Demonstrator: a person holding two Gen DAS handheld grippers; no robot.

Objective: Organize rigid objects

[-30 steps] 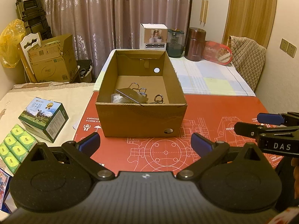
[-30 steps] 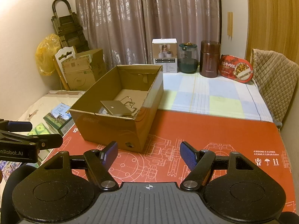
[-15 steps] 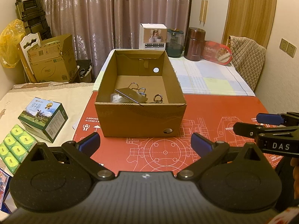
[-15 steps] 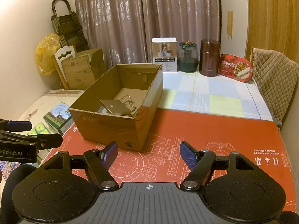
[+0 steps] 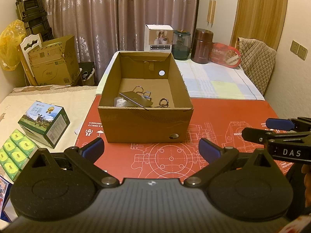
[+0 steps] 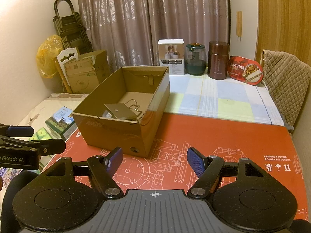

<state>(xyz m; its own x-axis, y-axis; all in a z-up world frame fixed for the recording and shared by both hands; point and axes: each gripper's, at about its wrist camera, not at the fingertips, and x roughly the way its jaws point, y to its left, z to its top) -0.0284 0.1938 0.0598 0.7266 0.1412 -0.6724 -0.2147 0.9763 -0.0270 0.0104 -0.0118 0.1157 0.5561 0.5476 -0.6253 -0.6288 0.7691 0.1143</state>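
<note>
**On the red mat: both grippers idle short of the box**

Near the mat's front edge, the left gripper (image 5: pixel 151 149) and right gripper (image 6: pixel 155 162) hover side by side, each angled down toward the open cardboard box (image 5: pixel 145 125). Both have their jaws spread with nothing between the blue pads (image 6: pixel 196 162).

Task items lie inside the box, toward its near wall: a flat metal plate (image 5: pixel 136 100) tilted on top of a wire clip (image 5: pixel 142 93), a small ring-shaped piece (image 5: pixel 163 103) to the right, and something pale (image 5: pixel 120 103) at the left, too unclear to name. The red mat (image 6: pixel 223 136) around the box carries no loose objects.

Judgement: either sorting is nearly done, or the next step is picking from the box. If the latter, the plate is best taken first, by its raised edge, entering from above to clear the near wall. The other gripper could steady the box rim, since light cardboard may slide on the mat.
</note>
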